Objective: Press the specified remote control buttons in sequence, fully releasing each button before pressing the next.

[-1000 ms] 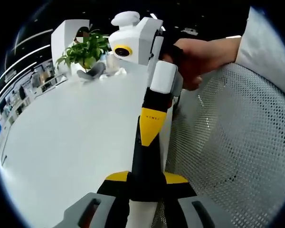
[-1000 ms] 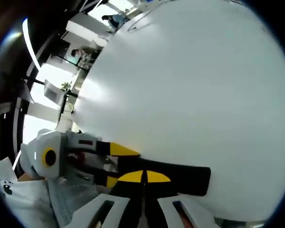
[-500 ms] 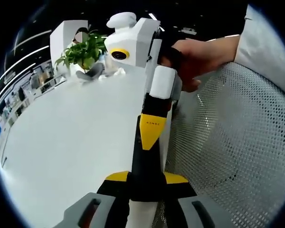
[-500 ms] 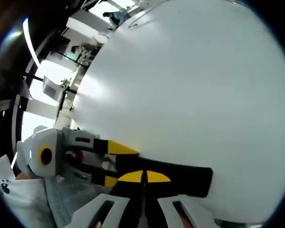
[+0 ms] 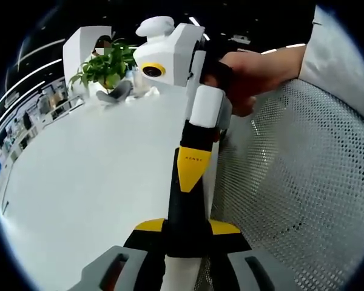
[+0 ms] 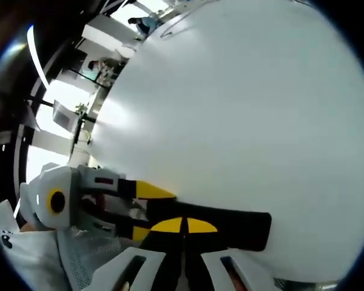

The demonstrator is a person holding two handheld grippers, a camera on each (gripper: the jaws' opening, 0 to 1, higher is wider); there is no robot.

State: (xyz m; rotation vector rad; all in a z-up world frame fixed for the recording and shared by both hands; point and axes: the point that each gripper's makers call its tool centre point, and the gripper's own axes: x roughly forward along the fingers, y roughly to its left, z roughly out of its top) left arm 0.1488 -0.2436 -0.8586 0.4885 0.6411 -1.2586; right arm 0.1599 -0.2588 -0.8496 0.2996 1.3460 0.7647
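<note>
The long black remote control (image 6: 224,223) (image 5: 185,212) lies over the white table's edge, probably clamped in both grippers' jaws.
</note>
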